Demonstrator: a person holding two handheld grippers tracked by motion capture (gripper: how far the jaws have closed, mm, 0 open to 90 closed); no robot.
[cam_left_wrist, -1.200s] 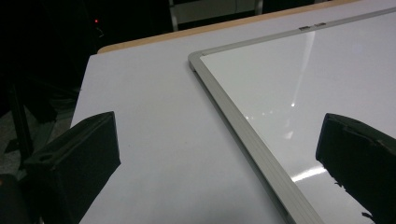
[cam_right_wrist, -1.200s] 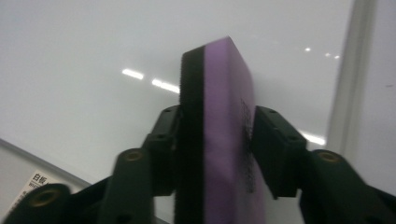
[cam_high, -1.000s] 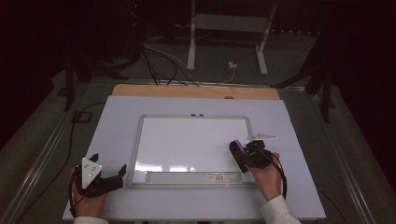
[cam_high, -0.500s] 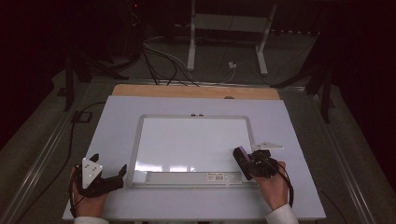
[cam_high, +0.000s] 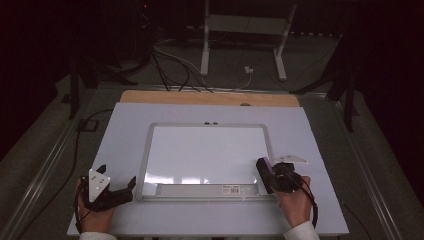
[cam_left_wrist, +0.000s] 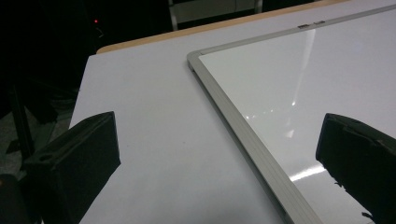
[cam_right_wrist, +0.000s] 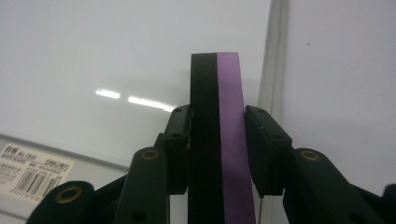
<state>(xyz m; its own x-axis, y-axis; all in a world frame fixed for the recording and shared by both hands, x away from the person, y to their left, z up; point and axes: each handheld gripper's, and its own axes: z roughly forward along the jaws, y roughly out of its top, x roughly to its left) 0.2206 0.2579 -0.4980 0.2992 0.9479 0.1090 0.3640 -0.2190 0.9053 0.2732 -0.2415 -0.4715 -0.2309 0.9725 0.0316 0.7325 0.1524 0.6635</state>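
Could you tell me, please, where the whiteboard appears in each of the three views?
High view: the whiteboard lies mid-table, between the left tongs and right tongs.
Left gripper view: it fills the right side, its corner at upper centre.
Right gripper view: it spreads across the left and centre, behind the eraser.
Shared landmark: its grey frame.

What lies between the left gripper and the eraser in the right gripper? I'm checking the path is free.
In the high view, only the whiteboard lies between the left gripper and the eraser: its frame, tray and barcode label.
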